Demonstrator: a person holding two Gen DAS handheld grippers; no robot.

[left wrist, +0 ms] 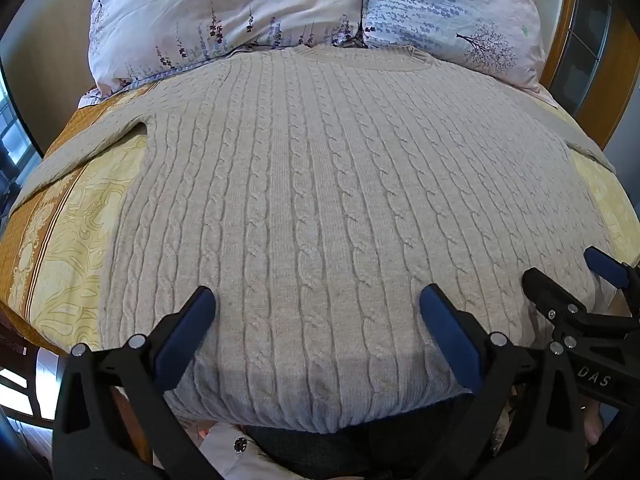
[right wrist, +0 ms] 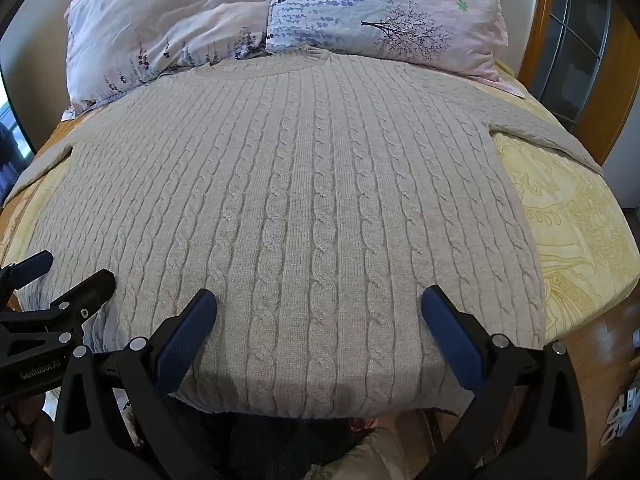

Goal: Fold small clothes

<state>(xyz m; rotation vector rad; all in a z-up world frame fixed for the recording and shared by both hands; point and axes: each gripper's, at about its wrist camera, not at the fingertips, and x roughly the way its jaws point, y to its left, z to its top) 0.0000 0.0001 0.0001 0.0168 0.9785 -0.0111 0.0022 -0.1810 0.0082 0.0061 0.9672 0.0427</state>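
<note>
A beige cable-knit sweater [left wrist: 320, 184] lies flat and spread out on the bed, collar at the far side by the pillows, sleeves stretched out to both sides. It also fills the right wrist view [right wrist: 304, 200]. My left gripper [left wrist: 318, 312] is open and empty, hovering over the sweater's near hem. My right gripper [right wrist: 320, 312] is open and empty over the hem, further right. The right gripper shows at the right edge of the left wrist view [left wrist: 568, 280]; the left gripper shows at the left edge of the right wrist view [right wrist: 60, 280].
Two floral pillows [left wrist: 240, 12] [right wrist: 384, 12] lie at the head of the bed behind the collar. A yellow patterned bedspread [left wrist: 68, 240] [right wrist: 572, 232] shows on both sides. A wooden headboard frame [right wrist: 536, 32] stands at the far right. The bed's near edge is just below the hem.
</note>
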